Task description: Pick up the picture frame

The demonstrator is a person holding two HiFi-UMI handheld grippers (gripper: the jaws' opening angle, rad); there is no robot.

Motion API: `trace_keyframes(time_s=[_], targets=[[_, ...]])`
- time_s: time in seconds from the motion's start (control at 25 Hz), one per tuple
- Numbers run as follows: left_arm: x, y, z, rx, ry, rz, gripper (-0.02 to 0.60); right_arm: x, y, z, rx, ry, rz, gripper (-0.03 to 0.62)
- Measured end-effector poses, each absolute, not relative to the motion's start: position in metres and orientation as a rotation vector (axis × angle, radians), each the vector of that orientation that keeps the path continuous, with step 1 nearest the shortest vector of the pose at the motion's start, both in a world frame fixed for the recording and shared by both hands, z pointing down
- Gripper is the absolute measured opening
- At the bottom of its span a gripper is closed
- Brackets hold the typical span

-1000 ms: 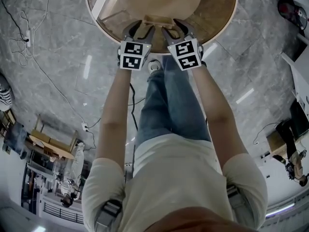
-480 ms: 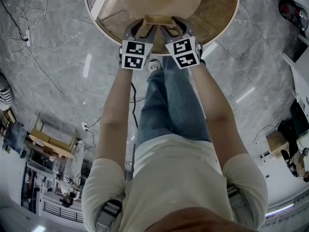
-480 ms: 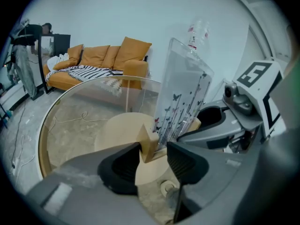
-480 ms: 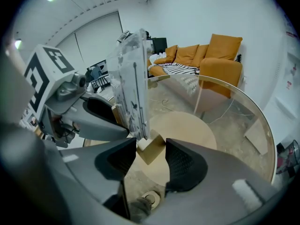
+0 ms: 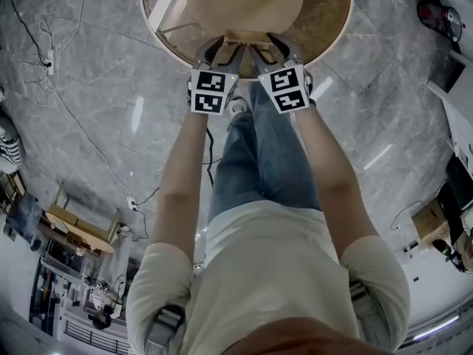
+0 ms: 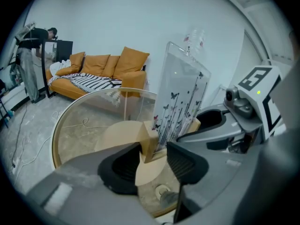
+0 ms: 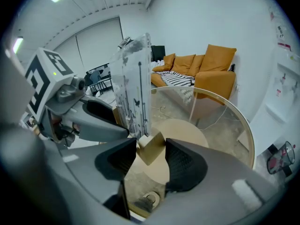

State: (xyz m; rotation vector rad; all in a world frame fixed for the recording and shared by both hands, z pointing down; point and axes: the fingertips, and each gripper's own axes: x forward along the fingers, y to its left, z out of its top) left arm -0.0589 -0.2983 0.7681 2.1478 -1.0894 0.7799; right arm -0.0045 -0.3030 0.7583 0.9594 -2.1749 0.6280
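Observation:
The picture frame point(image 6: 180, 97) is a clear panel printed with butterflies and stems, standing in a pale wooden base point(image 5: 247, 37) on the round glass table point(image 5: 151, 28). My left gripper point(image 6: 154, 161) is shut on the base's left end, whose wooden corner shows between the pads. The right gripper point(image 7: 151, 156) is shut on the other end point(image 7: 151, 149), with wood touching both pads. In the head view the left gripper point(image 5: 222, 52) and right gripper point(image 5: 270, 50) meet at the table's near edge. Whether the base is off the glass I cannot tell.
Through the glass shows the table's beige round foot point(image 6: 119, 135). An orange sofa point(image 6: 101, 67) stands behind the table, and a person point(image 6: 30, 64) is at the far left. Cables point(image 5: 37, 65) lie on the marble floor. My own leg and shoe point(image 5: 236, 103) are under the table edge.
Both grippers have drawn slightly closer together at the frame's base. The head view has shifted a little, so the table sits higher in the picture.

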Motion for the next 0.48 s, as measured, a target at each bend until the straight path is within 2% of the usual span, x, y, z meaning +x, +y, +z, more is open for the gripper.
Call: trace_keyframes(time_s=[0.48], targets=[[-0.057,-0.243,0.669,2.202,-1.166,0.698,0.181,-0.002,-0.248,0.66,1.015,-2.229,0.512,0.195]])
